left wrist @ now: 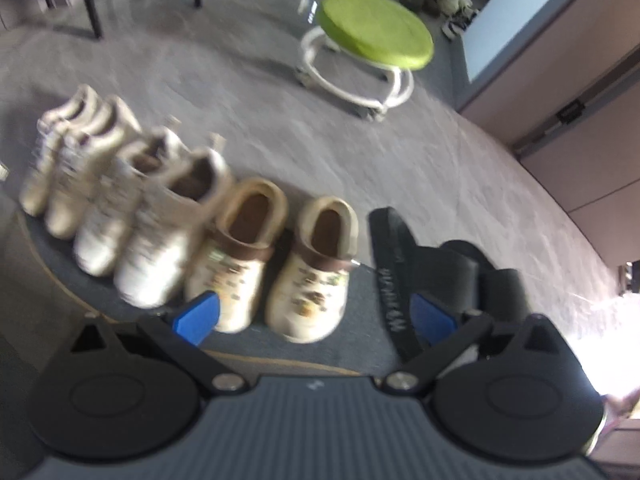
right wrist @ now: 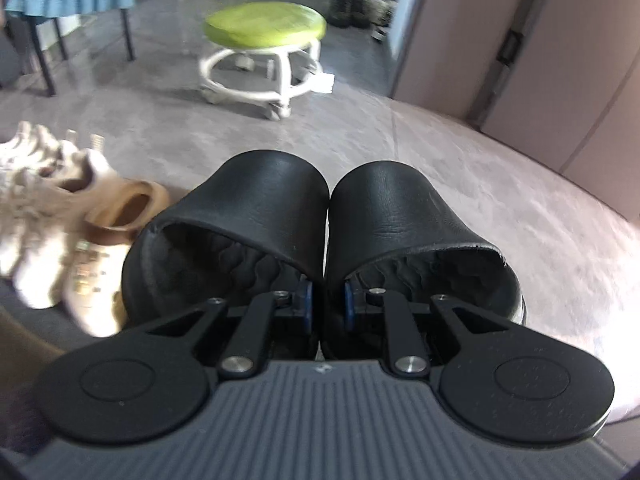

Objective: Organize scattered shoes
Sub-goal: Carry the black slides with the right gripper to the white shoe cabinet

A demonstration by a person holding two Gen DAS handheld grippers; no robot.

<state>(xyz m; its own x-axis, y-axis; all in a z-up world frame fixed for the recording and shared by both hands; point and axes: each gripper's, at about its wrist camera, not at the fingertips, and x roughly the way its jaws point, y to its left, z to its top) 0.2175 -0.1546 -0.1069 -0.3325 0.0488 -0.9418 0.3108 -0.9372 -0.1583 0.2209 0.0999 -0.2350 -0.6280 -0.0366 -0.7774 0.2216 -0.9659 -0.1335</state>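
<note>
- Slippers (right wrist: 320, 216) — a black leather-look pair — sat side by side directly ahead of the right gripper (right wrist: 327, 300), whose fingers were drawn close together over the two touching inner side walls, one finger inside each slipper, pinching the pair as one unit.
- Handling judgement: the pair looked light, the uppers soft and smooth, hence likely to flex and slip. The pinched inner walls appeared the firmest grasp point; a hold on the upper's edge would probably deform it.
- Left gripper (left wrist: 316, 316) hung with its jaws spread wide and nothing between them, above the near edge of the dark mat (left wrist: 360, 344).
- In the left wrist view the black slippers (left wrist: 440, 276) stood at the right end of the row, just beside the cream clogs (left wrist: 280, 264).
- Sneakers (left wrist: 120, 200), two light pairs, continued the row to the left, all toes facing the camera. Blur hid their finer detail.
- Whether the slippers rested on the mat or hung just above it could not be determined — the scene fitted a pair being set down as well as one being lifted.
- Clogs were the nearest obstruction on the left flank of the slippers.
- Green stool (right wrist: 264, 28) on casters stood well apart on the grey floor (right wrist: 440, 184).
- Farther shoes (right wrist: 360, 8) lay beyond it, near the wall.
</note>
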